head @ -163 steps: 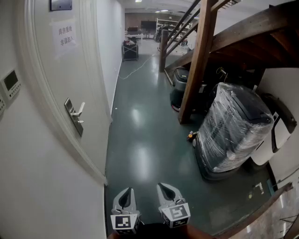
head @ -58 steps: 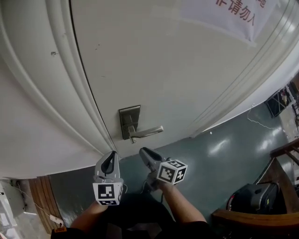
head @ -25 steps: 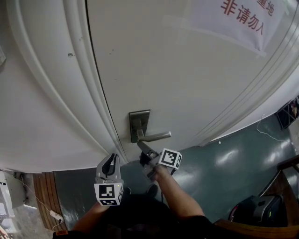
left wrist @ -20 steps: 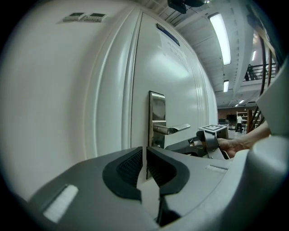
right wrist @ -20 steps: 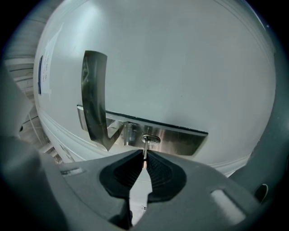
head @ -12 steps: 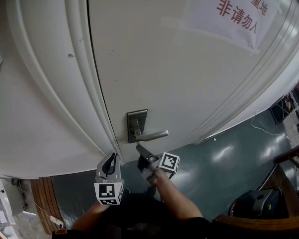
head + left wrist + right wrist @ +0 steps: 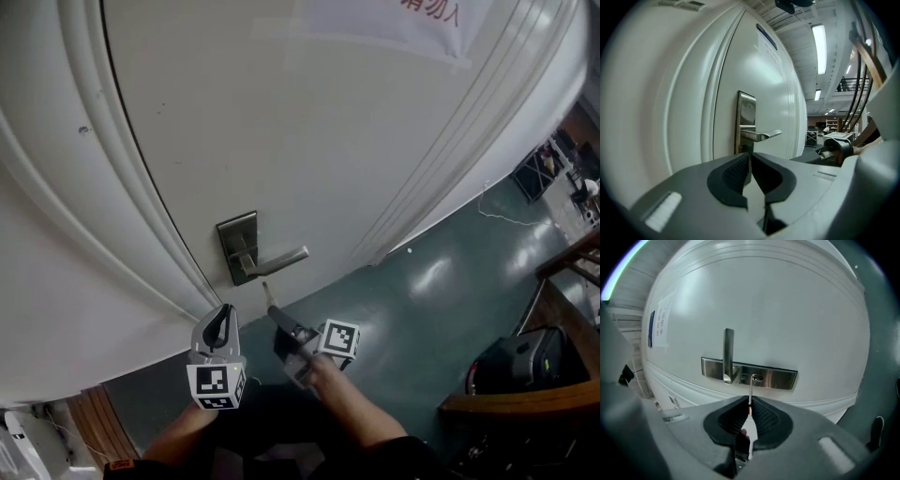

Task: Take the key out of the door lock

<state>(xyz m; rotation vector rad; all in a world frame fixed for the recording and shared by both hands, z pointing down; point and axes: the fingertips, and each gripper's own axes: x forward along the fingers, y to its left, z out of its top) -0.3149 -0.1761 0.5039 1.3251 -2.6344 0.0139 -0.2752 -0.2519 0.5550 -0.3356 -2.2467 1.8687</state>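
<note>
A steel lock plate (image 7: pixel 238 247) with a lever handle (image 7: pixel 281 258) sits on the white door (image 7: pixel 281 122). My right gripper (image 7: pixel 273 315) is just below the plate, shut on a thin metal key (image 7: pixel 265 292). In the right gripper view the key (image 7: pixel 750 392) sticks out from the shut gripper (image 7: pixel 749 405), its tip a little short of the keyhole (image 7: pixel 757 377) in the lock plate (image 7: pixel 778 377). My left gripper (image 7: pixel 221 317) hangs shut and empty to the left of it. In its own view the left gripper (image 7: pixel 750 161) faces the handle (image 7: pixel 761 136).
A paper notice (image 7: pixel 394 11) is taped high on the door. Curved white door-frame mouldings (image 7: pixel 66 187) run at the left. Green floor (image 7: pixel 450 281) stretches to the right, with a dark wrapped object (image 7: pixel 525 361) and wooden stair timber (image 7: pixel 572 253) at the far right.
My right gripper has drawn back and down from the lock plate, and the key now shows in the gap between them. The left gripper has stayed put. The head view has shifted.
</note>
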